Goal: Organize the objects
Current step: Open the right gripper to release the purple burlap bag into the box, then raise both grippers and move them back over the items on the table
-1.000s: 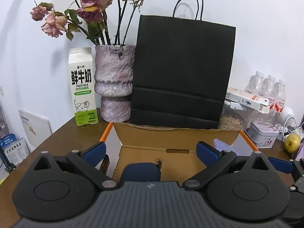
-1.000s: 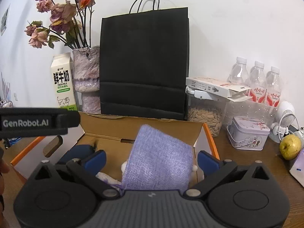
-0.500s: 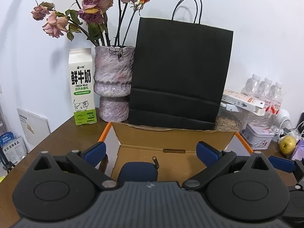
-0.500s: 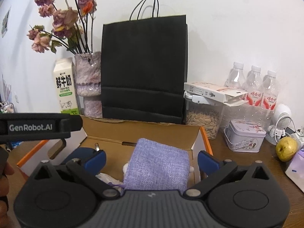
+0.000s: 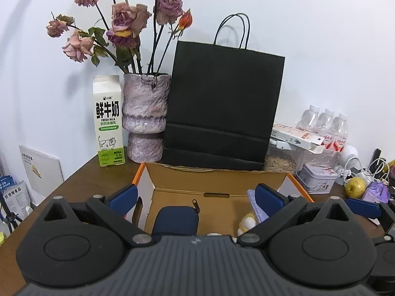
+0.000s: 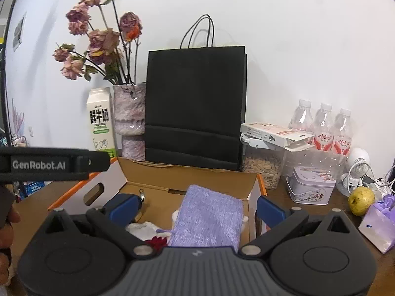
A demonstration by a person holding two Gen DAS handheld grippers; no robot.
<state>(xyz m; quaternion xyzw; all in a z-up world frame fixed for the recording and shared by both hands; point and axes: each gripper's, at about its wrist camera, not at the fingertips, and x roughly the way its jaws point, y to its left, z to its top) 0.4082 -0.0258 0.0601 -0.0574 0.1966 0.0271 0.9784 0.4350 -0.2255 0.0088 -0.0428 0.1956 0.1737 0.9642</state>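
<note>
An open cardboard box (image 5: 217, 180) with orange edges stands in front of both grippers. In it lie a navy zip case (image 5: 177, 219), a purple woven pouch (image 6: 209, 219) and a small yellow-white plush (image 5: 246, 222). A white drawstring bag (image 6: 142, 228) and something red (image 6: 155, 241) lie beside the pouch. My left gripper (image 5: 196, 197) hovers open over the box's near side, above the navy case. My right gripper (image 6: 197, 209) is open too, its fingers wide on either side of the pouch without touching it. The left gripper's body (image 6: 49, 164) shows in the right wrist view.
Behind the box stand a black paper bag (image 5: 222, 108), a vase of dried roses (image 5: 145, 113) and a milk carton (image 5: 108, 120). To the right are a seed jar (image 6: 261, 170), a tin (image 6: 312, 185), water bottles (image 6: 323, 128), a yellow fruit (image 6: 360, 199) and a purple bag (image 6: 380, 222).
Both grippers have drawn back and up from the box. The purple pouch looks smaller and lies lower in the box. The pouch and plush have come into the left wrist view.
</note>
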